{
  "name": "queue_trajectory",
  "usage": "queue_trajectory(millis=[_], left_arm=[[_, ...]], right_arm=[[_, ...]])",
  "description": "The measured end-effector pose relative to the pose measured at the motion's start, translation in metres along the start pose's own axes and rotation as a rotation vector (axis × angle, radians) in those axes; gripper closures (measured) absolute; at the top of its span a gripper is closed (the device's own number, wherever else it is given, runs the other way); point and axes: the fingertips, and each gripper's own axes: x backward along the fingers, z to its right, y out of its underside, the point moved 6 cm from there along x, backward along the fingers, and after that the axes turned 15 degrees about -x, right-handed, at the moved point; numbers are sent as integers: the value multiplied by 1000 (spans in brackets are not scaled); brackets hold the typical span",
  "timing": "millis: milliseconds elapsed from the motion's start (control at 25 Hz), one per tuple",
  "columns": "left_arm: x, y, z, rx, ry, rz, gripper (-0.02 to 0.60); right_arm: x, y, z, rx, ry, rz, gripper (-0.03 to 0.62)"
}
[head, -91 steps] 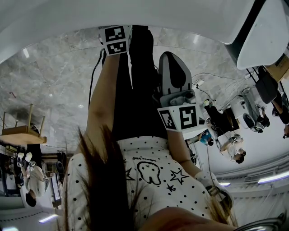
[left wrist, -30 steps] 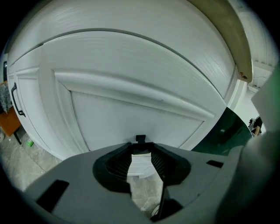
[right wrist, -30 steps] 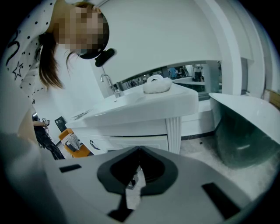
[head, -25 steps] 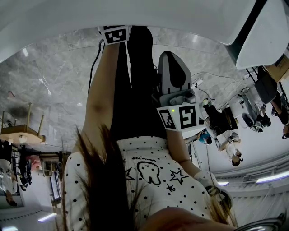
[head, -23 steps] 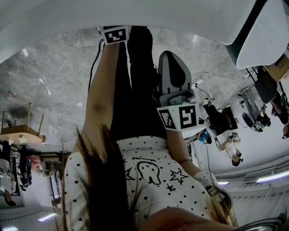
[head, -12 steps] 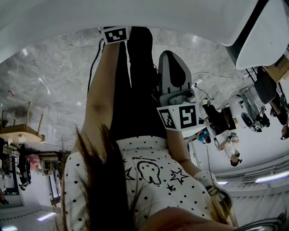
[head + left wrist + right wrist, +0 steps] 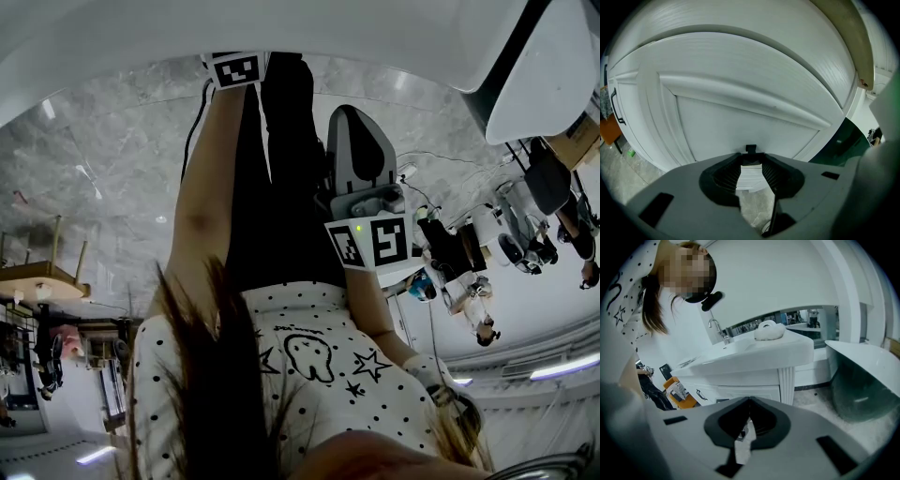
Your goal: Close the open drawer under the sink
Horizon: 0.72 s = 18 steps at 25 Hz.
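— White panelled front (image 7: 740, 112), painted wood by the look of it, fills the left gripper view. Is that the drawer under the sink?

— I take it so, though I cannot tell from here how far out it stands. It lies straight ahead of the left hand-held gripper (image 7: 751, 161), close to the jaw tips. Whether they touch it I cannot say.

— And the jaws?

— Released: a narrow gap, with nothing between them but the panel beyond. The right hand-held gripper (image 7: 749, 405) is clenched on nothing, tips together. It looks from well apart at the white sink cabinet (image 7: 754, 357) with its curved chrome tap (image 7: 717, 329).

— How will the drawer handle?

— Stiff and flat, not fragile, I'd judge. On runners it should slide under a steady push. The paint looks smooth, so the jaws may skid if pressed at a slant.

— Where to take hold?

— No grasp needed, I think. Press the jaw tips square against the flat centre field of the panel, inside the raised moulding. Keep near the middle so it goes in straight rather than twisting. A thin dark handle (image 7: 615, 105) shows on the neighbouring front at far left, but this panel shows none here.

— Risk?

— Pushing off-centre, or so hard that it slams.
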Motion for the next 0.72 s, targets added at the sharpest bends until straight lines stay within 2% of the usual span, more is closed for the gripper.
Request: queue_trajectory(millis=[160,320,360,400,440,480,600,720], left_arm=[[0,-5,3,-20,8,-4,443],[22,-5,4,-40,22,-51,445],[33,-9,3,-40,12,-42,448],[45,-15,3,-41,1,-25,479],[57,-20,2,-42,-10,-11,539],[71,-25,1,-40,-15,2,558],[114,-45,-2,-31,-13,47,577],[158,-80,-2,-62,5,104,577]], right_arm=[[5,-8,-2,6,-14,11,580],[12,-19,-12,5,-41,29,580],[14,-24,-15,9,-48,34,580],[17,-28,-17,14,-55,41,580],[19,-33,-20,18,-62,49,580],[23,-36,-23,22,-67,58,580],[35,-49,-34,43,-81,80,580],[50,-63,-47,63,-96,89,580]])
